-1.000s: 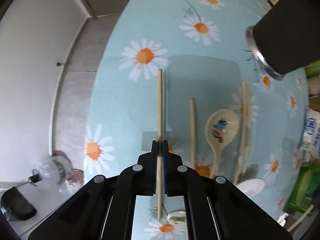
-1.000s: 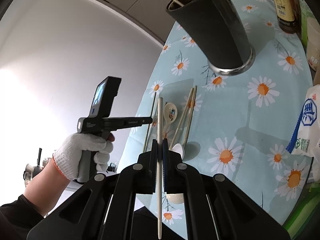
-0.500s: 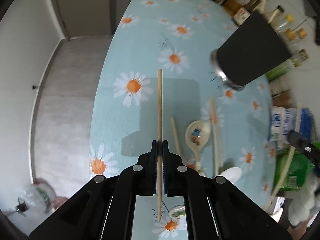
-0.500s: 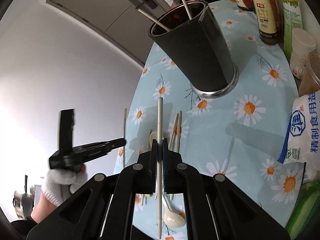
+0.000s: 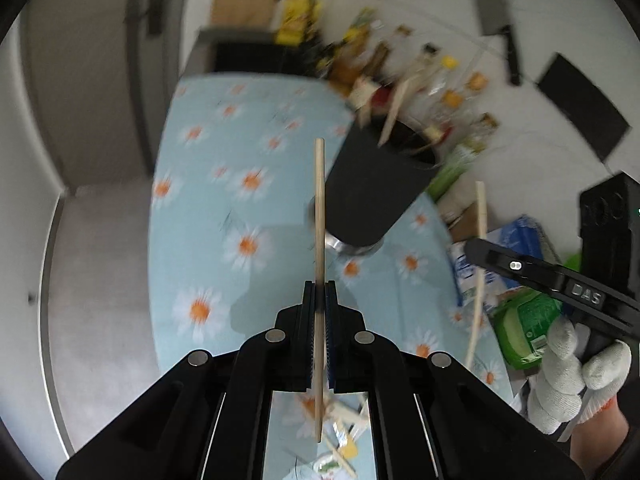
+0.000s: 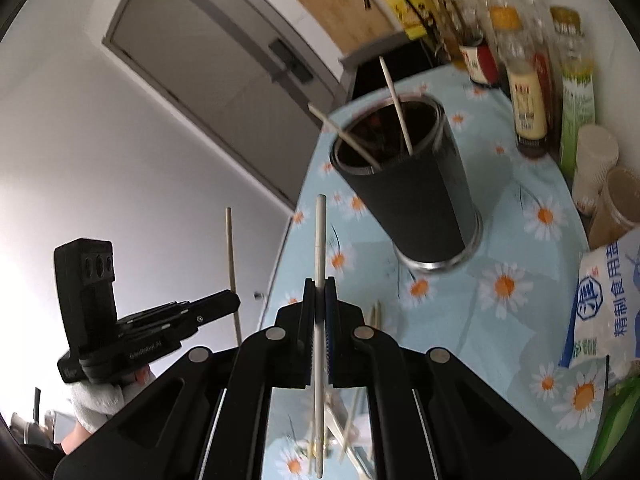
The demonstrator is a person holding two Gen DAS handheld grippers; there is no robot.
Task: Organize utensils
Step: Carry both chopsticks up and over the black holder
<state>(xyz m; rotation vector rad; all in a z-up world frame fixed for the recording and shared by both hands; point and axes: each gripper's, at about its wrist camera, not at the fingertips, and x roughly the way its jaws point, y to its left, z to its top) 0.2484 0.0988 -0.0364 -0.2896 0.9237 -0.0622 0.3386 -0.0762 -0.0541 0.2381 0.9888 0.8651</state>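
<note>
My left gripper is shut on a wooden chopstick, held upright above the daisy tablecloth, left of the black utensil cup. My right gripper is shut on a white chopstick, held in front of the black cup, which has two sticks in it. The right gripper also shows in the left wrist view, and the left gripper in the right wrist view. More chopsticks lie on the table below.
Sauce bottles and a green carton line the back right edge. Paper cups and a salt bag stand at the right. A cutting board leans on the wall. A cleaver hangs on the wall.
Both grippers have lifted and tilted up toward the black cup with their chopsticks. The cup now shows its open rim, and the utensils on the table have dropped out of view.
</note>
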